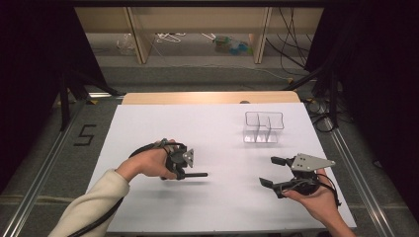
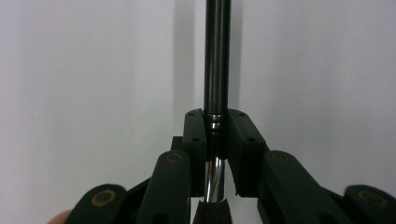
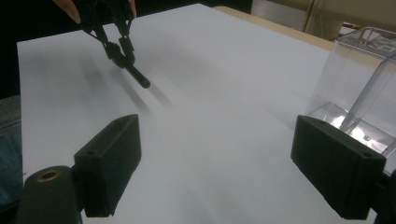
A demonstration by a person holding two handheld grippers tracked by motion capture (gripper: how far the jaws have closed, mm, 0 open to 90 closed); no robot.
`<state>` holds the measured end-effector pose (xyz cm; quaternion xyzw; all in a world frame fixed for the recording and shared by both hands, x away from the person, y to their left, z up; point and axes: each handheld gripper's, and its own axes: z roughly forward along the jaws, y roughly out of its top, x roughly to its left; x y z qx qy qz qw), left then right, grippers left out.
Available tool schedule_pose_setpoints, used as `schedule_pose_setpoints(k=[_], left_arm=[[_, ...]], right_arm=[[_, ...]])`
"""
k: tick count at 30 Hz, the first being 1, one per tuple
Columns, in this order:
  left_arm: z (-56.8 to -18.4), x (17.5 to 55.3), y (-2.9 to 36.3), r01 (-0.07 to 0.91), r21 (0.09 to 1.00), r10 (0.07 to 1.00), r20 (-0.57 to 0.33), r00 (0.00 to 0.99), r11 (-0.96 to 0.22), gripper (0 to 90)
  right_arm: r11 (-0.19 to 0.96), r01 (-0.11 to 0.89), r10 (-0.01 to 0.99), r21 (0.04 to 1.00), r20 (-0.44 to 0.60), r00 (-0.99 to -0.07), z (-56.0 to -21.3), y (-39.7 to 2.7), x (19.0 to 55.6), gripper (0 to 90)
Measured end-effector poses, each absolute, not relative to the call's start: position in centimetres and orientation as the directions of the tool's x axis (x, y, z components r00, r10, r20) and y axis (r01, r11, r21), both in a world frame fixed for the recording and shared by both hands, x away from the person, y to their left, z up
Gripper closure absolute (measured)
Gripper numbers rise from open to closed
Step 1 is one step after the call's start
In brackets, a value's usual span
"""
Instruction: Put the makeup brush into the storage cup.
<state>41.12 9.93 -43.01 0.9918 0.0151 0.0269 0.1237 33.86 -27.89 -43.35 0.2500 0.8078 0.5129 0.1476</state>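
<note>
Black and slender, a rod-like tool [image 1: 193,174] was held level above the white table [image 1: 148,123], its long axis lying across the table and its free end pointed toward the person's right, in the direction of the right gripper [image 1: 273,172]. It was clamped by the left gripper [image 1: 179,174], whose jaws were closed on it; in the left gripper view the tool [image 2: 217,56] was seen running straight out from between the two pads [image 2: 194,130], with a shiny metal section and a dark fuzzy part behind them. Whether the tool was a brush or a pen could not be told. The right gripper was held with its jaws wide apart and nothing between them. A figure "5" [image 1: 85,135] was marked on the floor to the left of the table. A clear plastic container [image 1: 264,127] with two compartments was stood on the far right part of the table, well apart from the tool; nothing could be made out in it.
</note>
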Motion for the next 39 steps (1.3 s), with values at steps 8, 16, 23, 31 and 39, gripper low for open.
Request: schedule_pose_setpoints(k=[8, 16, 23, 31, 39], left_arm=[[-41.7, 40.1, 9.1, -0.014, 0.258, 0.002, 0.062, 0.998, -0.966, 77.9], [-40.5, 39.2, 8.4, -0.04, 0.274, -0.022, 0.067, 0.998, -0.961, 77.9], [-40.0, 38.9, 8.0, -0.04, 0.284, -0.023, 0.062, 0.998, -0.958, 77.9], [-39.3, 38.5, 7.5, -0.037, 0.301, -0.019, 0.061, 0.998, -0.953, 77.9], [-38.8, 38.5, 6.3, -0.114, 0.285, -0.098, 0.07, 0.993, -0.952, 77.9]], right_arm=[[0.361, 0.243, 0.524, 0.9, 0.02, -0.851, -43.5, -27.2, 33.9, 18.0], [0.352, 0.241, 0.526, 0.904, 0.021, -0.85, -43.3, -27.1, 33.9, 19.3], [0.364, 0.242, 0.515, 0.899, 0.022, -0.857, -43.3, -26.4, 33.9, 19.3], [0.338, 0.22, 0.509, 0.915, 0.019, -0.861, -43.2, -25.7, 34.1, 19.3], [0.347, 0.221, 0.478, 0.911, 0.031, -0.878, -43.2, -24.6, 34.3, 19.8]])
